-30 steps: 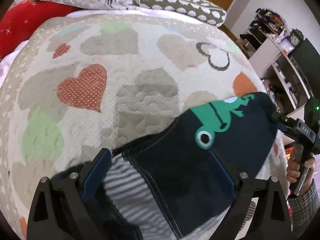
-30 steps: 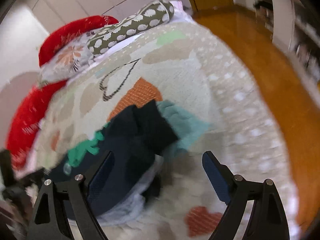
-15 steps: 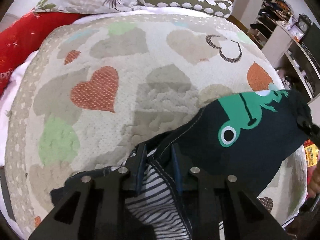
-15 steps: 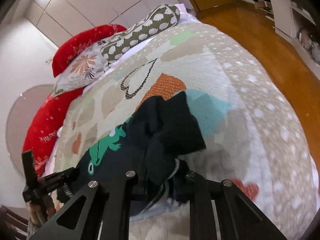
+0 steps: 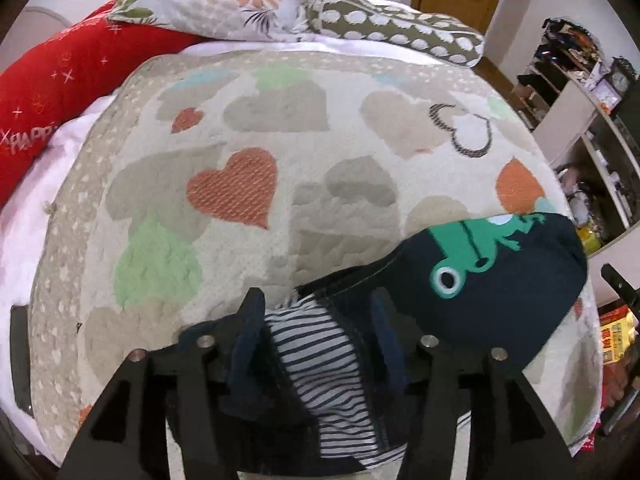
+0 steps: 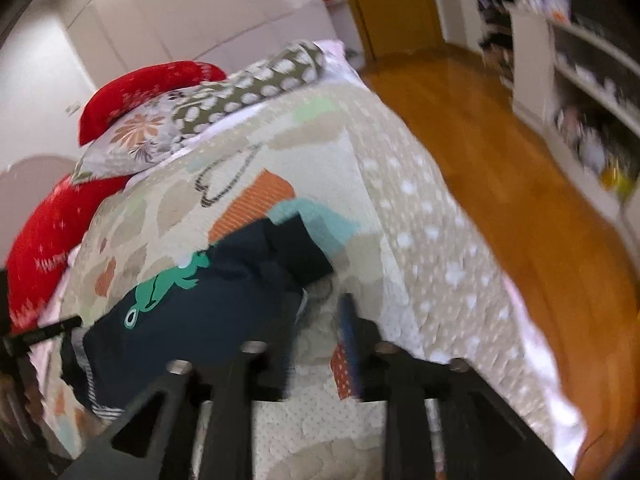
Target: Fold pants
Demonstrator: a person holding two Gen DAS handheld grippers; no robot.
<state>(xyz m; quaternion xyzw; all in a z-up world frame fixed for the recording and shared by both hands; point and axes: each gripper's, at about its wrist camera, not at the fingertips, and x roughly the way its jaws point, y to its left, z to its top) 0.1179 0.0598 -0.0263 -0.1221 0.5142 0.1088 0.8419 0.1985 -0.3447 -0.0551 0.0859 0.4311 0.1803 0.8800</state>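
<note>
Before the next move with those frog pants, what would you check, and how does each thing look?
1. Pants resting on the heart blanket: ok.
2. Left hand-held gripper gripping firmly: cannot tell. The striped lining sits between its fingers, but whether it is squeezed or loose is unclear.
3. Right hand-held gripper holding cloth: not ok. Bare blanket shows in its gap, and the pants only border one finger.
4. Pants lying flat: not ok. The far end is bunched in folds.
5. Clear right wrist view: not ok, it is blurred.
</note>
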